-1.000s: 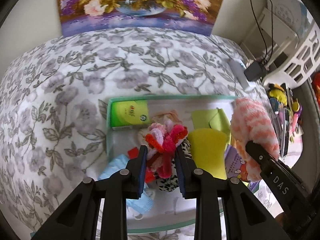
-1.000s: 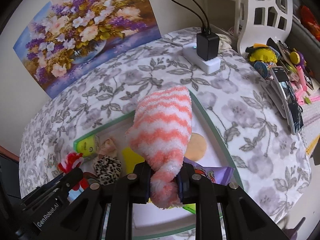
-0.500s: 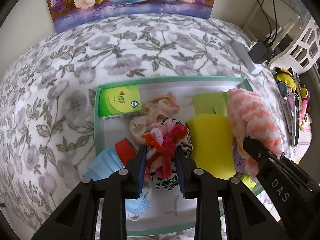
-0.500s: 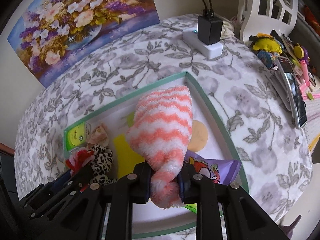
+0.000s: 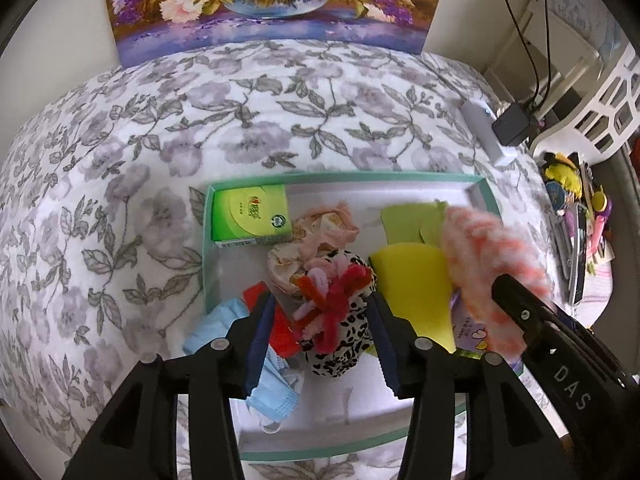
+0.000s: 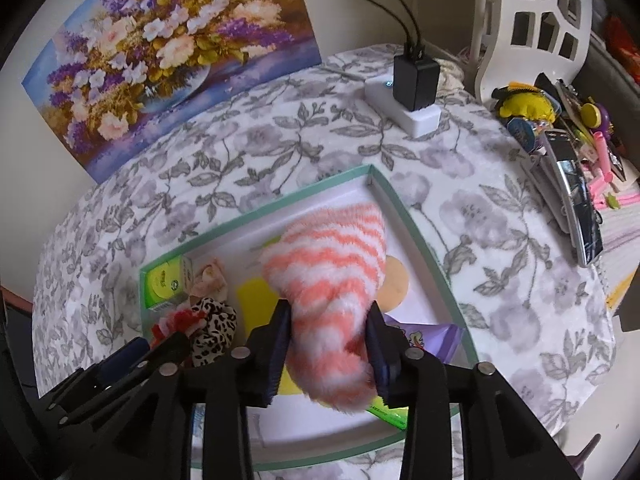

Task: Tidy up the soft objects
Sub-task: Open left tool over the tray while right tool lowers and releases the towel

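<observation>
A shallow green-rimmed tray [image 5: 344,178] lies on the flowered cloth. My left gripper [image 5: 320,316] is open, its jaws either side of a red and pink fuzzy scrunchie [image 5: 332,292] that rests on a leopard-print scrunchie [image 5: 340,344] in the tray. My right gripper [image 6: 326,336] is open around a pink and white striped fluffy sock [image 6: 332,276], which hangs over the tray's right half. The sock also shows in the left wrist view [image 5: 492,256], blurred.
The tray also holds a green tissue pack [image 5: 250,216], a peach cloth [image 5: 320,232], a yellow sponge [image 5: 412,280], a blue face mask [image 5: 240,344] and a purple packet [image 6: 424,340]. A power strip with charger [image 6: 412,96] and a cluttered shelf [image 6: 560,136] stand to the right.
Both grippers have opened: the left jaws have spread off the fuzzy scrunchie, the right jaws off the striped sock. The sock has dropped lower over the tray.
</observation>
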Demonstrator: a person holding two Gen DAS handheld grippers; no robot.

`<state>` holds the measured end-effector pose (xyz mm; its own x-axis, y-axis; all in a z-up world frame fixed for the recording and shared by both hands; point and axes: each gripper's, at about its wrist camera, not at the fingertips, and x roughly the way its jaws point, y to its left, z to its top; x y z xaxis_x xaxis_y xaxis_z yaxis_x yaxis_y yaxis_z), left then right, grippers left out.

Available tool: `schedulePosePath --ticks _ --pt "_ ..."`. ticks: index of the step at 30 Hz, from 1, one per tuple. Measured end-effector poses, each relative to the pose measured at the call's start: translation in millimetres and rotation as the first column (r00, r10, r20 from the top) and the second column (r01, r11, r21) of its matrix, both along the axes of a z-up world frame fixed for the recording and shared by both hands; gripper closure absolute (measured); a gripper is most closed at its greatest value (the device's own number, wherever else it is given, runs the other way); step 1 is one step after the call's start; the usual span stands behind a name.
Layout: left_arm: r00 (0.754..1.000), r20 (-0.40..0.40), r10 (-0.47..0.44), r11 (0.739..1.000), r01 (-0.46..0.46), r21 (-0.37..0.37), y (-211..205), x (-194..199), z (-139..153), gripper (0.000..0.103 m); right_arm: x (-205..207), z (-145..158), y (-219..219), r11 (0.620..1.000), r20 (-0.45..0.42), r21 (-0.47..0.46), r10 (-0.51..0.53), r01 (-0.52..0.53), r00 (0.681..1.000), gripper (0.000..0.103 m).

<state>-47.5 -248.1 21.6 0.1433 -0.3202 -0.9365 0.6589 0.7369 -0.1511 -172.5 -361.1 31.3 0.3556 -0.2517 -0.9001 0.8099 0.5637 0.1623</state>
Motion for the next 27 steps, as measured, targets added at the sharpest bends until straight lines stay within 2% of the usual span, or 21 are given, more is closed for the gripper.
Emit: schedulePosePath --ticks 3,5,9,11,15,16,17,20,22,25,27 --pt "1.000 -0.001 0.012 1.000 -0.012 -0.013 4 3 5 0.051 -3 8 0 1.000 0.017 -0.015 -0.005 0.005 1.000 0.056" --pt "1.000 0.000 0.026 0.999 -0.026 -0.019 8 6 8 0.049 -5 13 0 1.000 0.026 -0.022 -0.013 0.014 1.000 0.044" --pt "0.998 0.015 0.058 0.998 -0.058 -0.023 15 14 14 0.045 -8 17 -1 0.999 0.040 -0.026 -0.021 0.022 0.999 0.041" --pt "0.997 0.021 0.071 0.997 -0.071 -0.026 19 17 15 0.038 -8 15 -2 1.000 0.038 -0.022 -0.022 0.022 0.999 0.037" --pt "0.993 0.027 0.117 0.993 -0.117 -0.021 27 28 13 0.036 -7 12 -2 1.000 0.034 -0.020 -0.017 0.018 0.999 0.030" --pt "0.991 0.027 0.128 0.992 -0.128 -0.018 29 31 12 0.036 -6 11 -2 1.000 0.032 -0.023 -0.015 0.016 0.999 0.025" --pt "0.990 0.026 0.137 0.991 -0.136 -0.016 31 33 11 0.033 -6 10 -1 1.000 0.026 -0.029 -0.012 0.013 1.000 0.018" --pt "0.984 0.024 0.176 0.984 -0.176 -0.007 37 41 6 0.019 -4 9 -1 0.999 0.004 -0.047 -0.009 0.009 1.000 0.010" --pt "0.979 0.035 0.200 0.980 -0.200 0.004 42 46 4 0.019 -3 8 -1 0.998 -0.013 -0.055 -0.006 0.005 1.000 0.010" --pt "0.972 0.044 0.230 0.973 -0.231 0.012 49 52 2 0.018 -2 5 -1 0.999 -0.022 -0.052 -0.004 0.003 1.000 0.000" --pt "0.968 0.048 0.246 0.969 -0.247 0.011 52 55 2 0.018 -2 5 0 0.999 -0.022 -0.054 -0.003 0.002 1.000 0.000"
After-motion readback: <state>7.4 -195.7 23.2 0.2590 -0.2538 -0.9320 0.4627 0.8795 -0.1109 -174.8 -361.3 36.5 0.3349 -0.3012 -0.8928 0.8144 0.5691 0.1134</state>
